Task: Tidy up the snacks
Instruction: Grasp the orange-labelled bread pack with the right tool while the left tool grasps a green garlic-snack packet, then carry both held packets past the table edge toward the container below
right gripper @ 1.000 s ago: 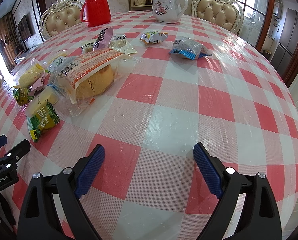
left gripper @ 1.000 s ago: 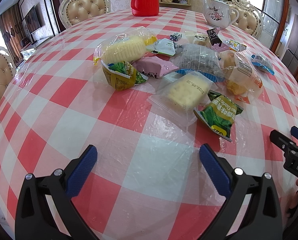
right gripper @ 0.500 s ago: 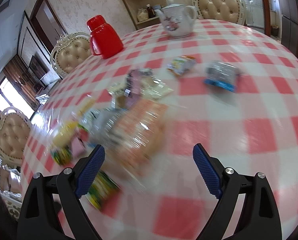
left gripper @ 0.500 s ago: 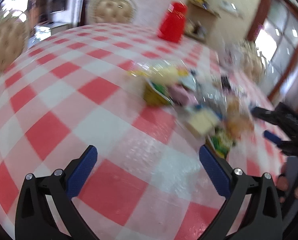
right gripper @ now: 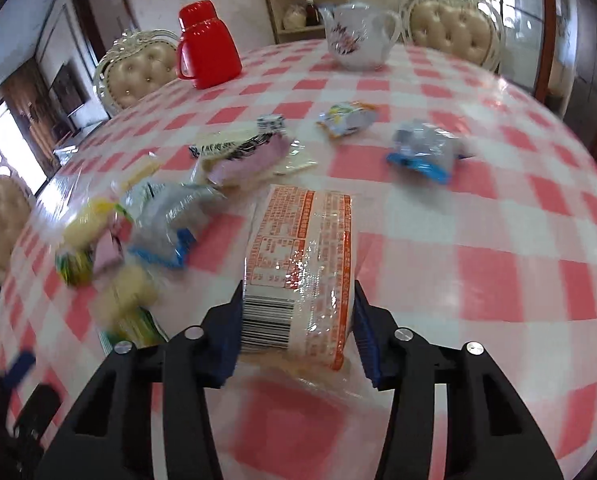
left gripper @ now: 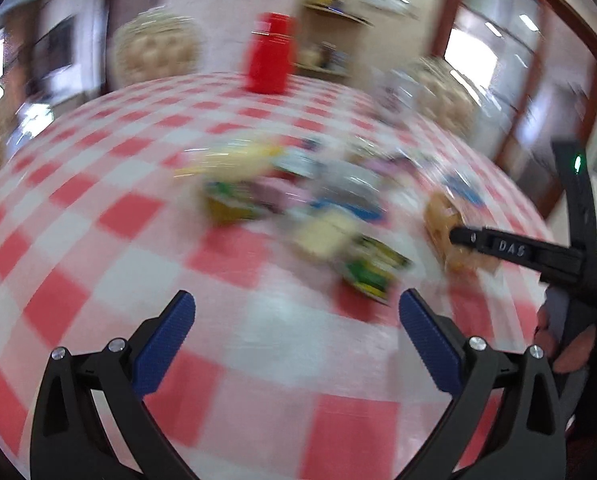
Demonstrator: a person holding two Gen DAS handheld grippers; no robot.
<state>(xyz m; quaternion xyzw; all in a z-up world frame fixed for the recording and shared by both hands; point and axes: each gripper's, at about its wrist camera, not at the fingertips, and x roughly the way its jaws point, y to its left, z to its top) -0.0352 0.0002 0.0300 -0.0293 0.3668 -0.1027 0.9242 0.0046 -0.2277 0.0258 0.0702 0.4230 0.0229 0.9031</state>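
My right gripper (right gripper: 298, 320) is shut on a large clear bread bag with an orange label (right gripper: 302, 256), its pads pressed on both sides of the near end. Several snack packets lie in a loose pile on the checked table: a green packet (left gripper: 372, 268), a yellow cake packet (left gripper: 322, 234), a blue-edged clear bag (right gripper: 422, 152), a pink packet (right gripper: 250, 160). My left gripper (left gripper: 296, 322) is open and empty above bare tablecloth, short of the pile. The left wrist view is blurred. The right gripper's arm (left gripper: 518, 250) shows at that view's right, at the bread bag (left gripper: 444, 226).
A red jug (right gripper: 206, 54) and a white floral teapot (right gripper: 356, 42) stand at the table's far side. Padded chairs (right gripper: 452, 30) ring the round table (right gripper: 498, 264). A shelf stands against the back wall.
My right gripper moved forward to the pile and closed on the bread bag. My left gripper rose and swung, staying open.
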